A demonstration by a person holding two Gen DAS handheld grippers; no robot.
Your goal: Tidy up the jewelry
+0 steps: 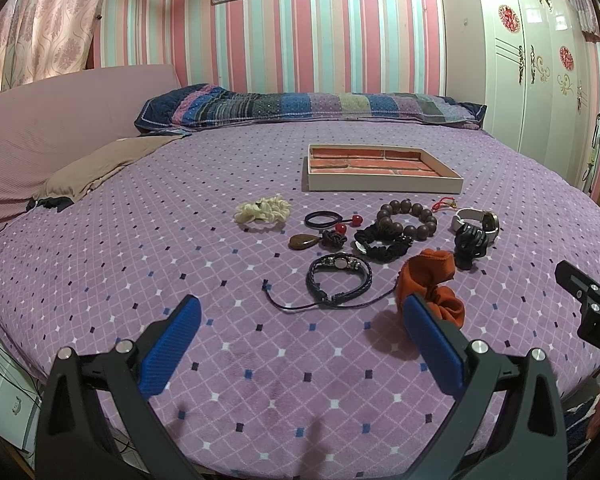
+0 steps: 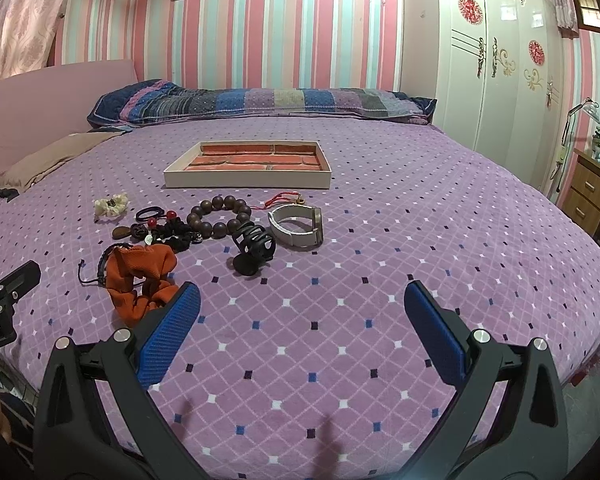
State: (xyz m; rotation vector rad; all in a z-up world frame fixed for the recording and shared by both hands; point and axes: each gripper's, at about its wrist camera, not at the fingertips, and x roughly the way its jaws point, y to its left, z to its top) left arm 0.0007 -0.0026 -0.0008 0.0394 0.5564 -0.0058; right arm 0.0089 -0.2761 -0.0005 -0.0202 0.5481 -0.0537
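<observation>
Two grippers I hold above the bed [image 2: 380,208], left gripper [image 1: 300,320] and right gripper [image 2: 300,308], both with fingers wide apart and gripping nothing. Jewelry lies loose near the tray [image 1: 380,186]: wooden bead bracelet [image 1: 408,218], watch [image 2: 300,228], orange scrunchie [image 1: 428,284].

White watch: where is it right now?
The white watch lies on the bed, at the right end of the jewelry cluster in both views, beside the black hair claw and nearer than the tray.
</observation>
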